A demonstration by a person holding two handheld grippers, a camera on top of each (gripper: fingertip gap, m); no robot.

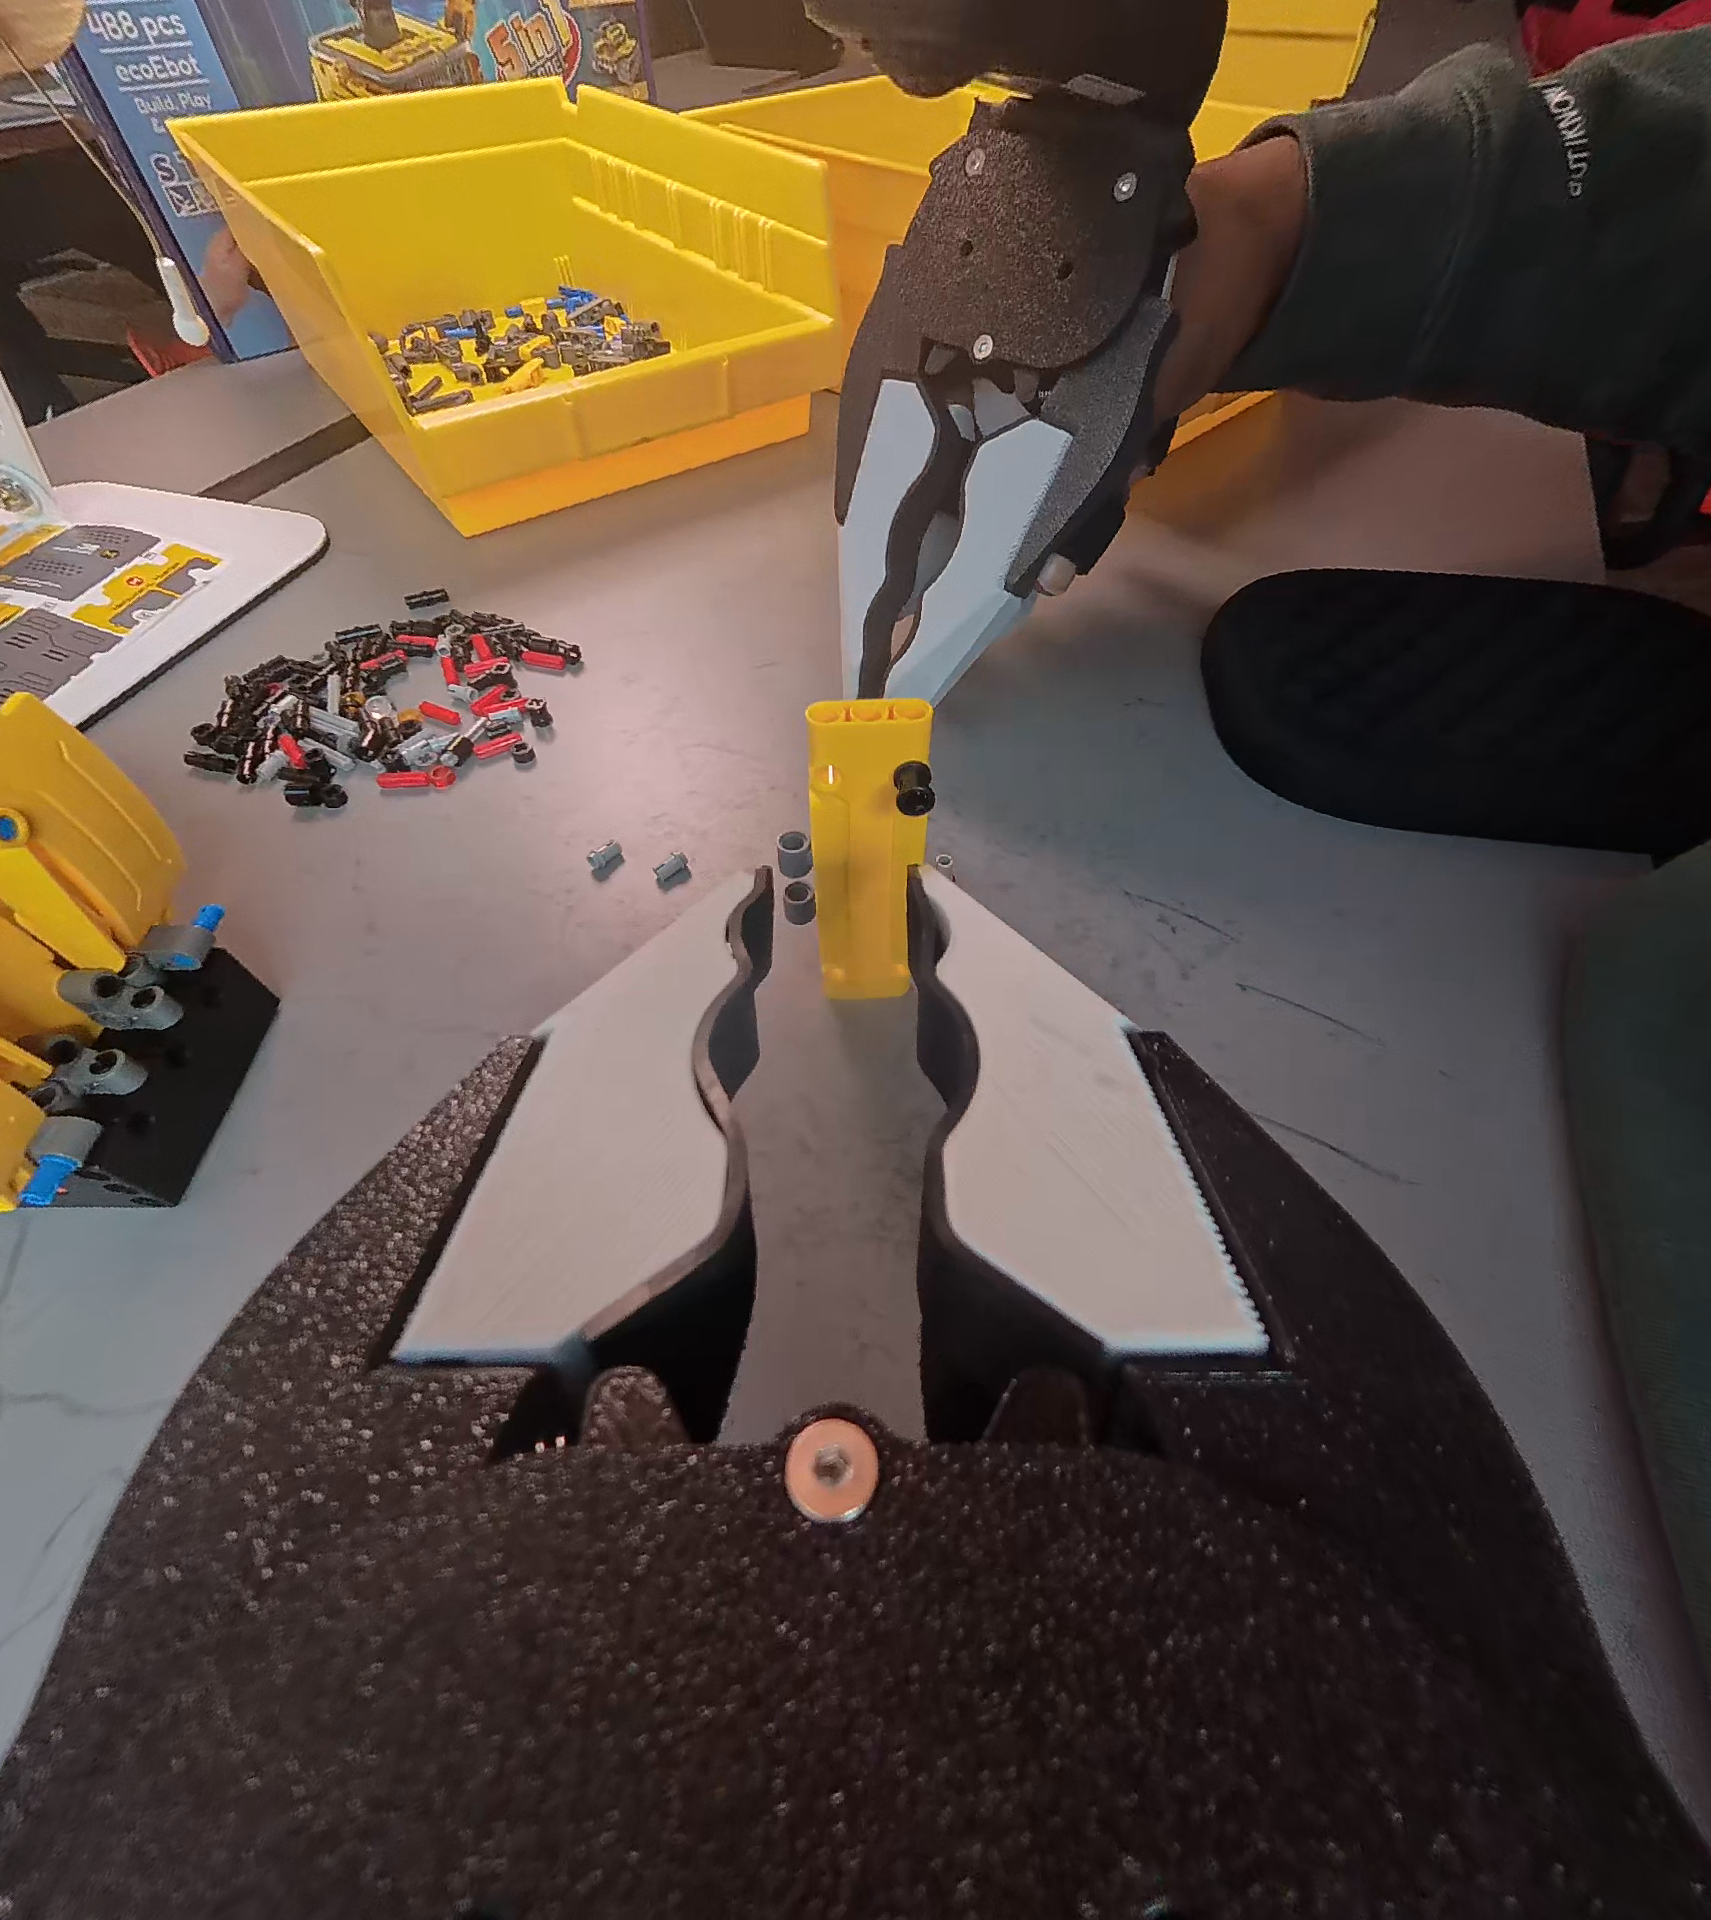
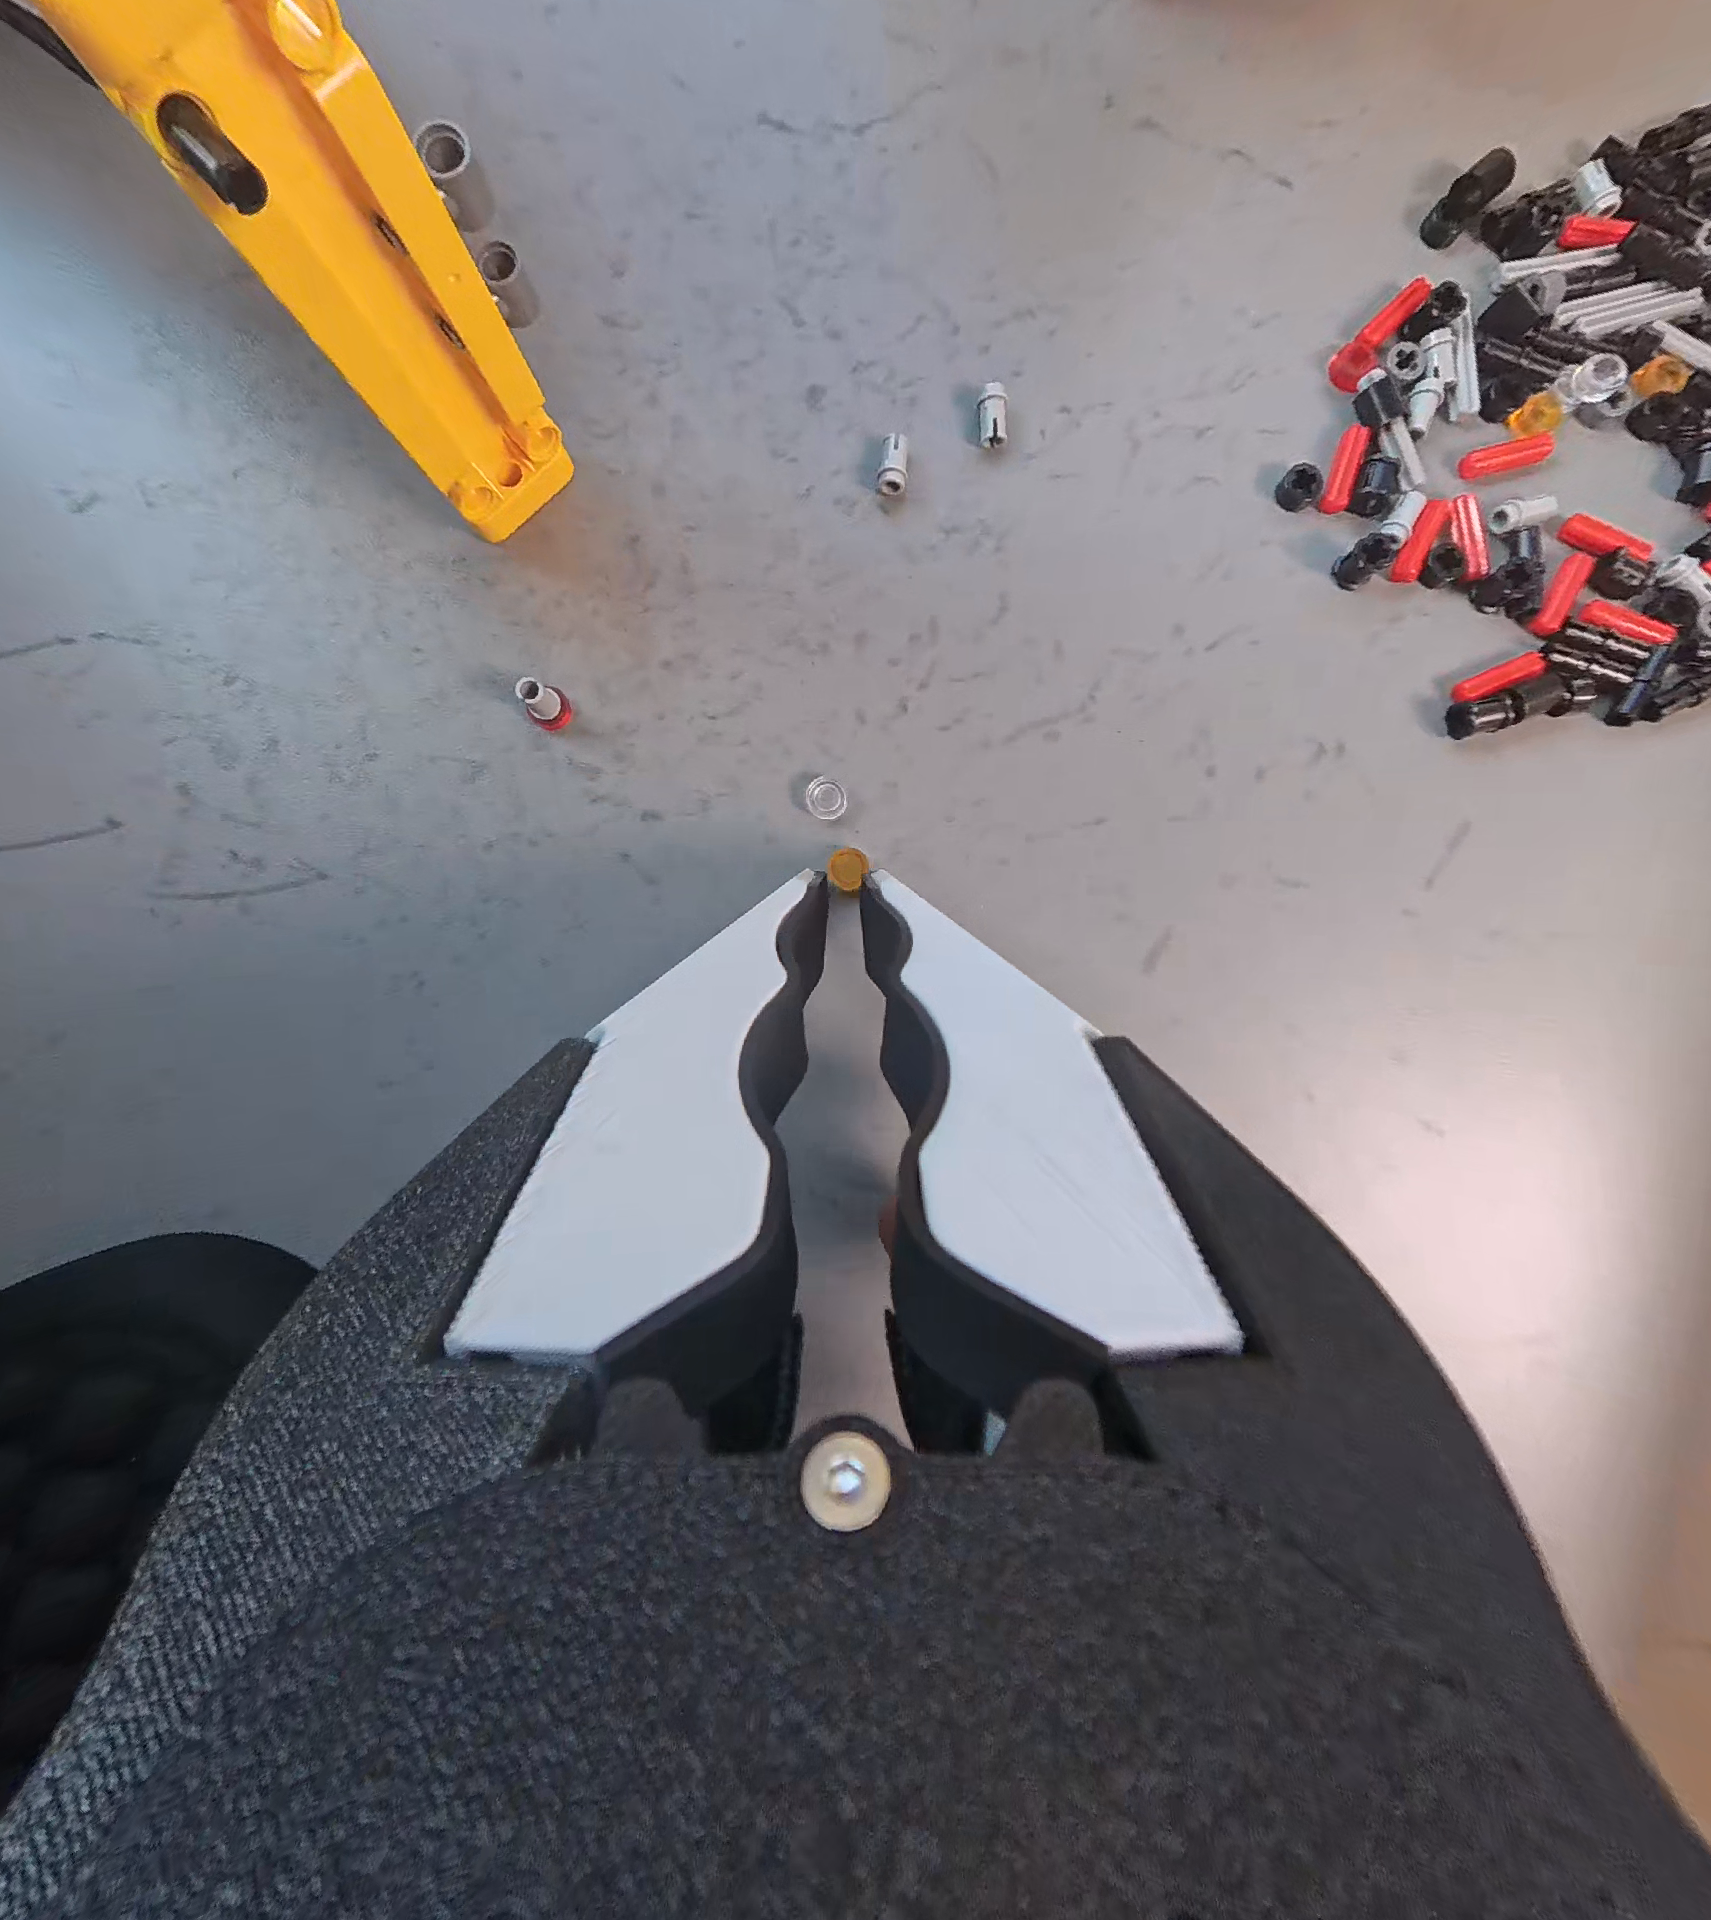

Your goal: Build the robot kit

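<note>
My left gripper (image 1: 840, 894) is shut on a yellow beam (image 1: 861, 831), which stands up between its fingertips. A black pin (image 1: 913, 800) sticks out of the beam's side. In the right wrist view the beam (image 2: 363, 260) slants in from the top left. My right gripper (image 2: 846, 883) is shut on a small orange round stud (image 2: 848, 868), low over the grey table. A clear round stud (image 2: 827, 798) lies just beyond it. In the left wrist view the right gripper (image 1: 882, 681) points down just behind the beam's top end, held by a gloved hand.
A pile of black, red and grey pins (image 1: 383, 707) lies at left, also in the right wrist view (image 2: 1609, 416). Two grey bushes (image 1: 797, 878) and two grey pins (image 1: 638, 862) lie near the beam. Yellow bins (image 1: 518, 260) stand behind; a yellow model (image 1: 9, 966) left; a black pad (image 1: 1474, 696) right. Spacing between my two grippers at the tips: around 15 cm.
</note>
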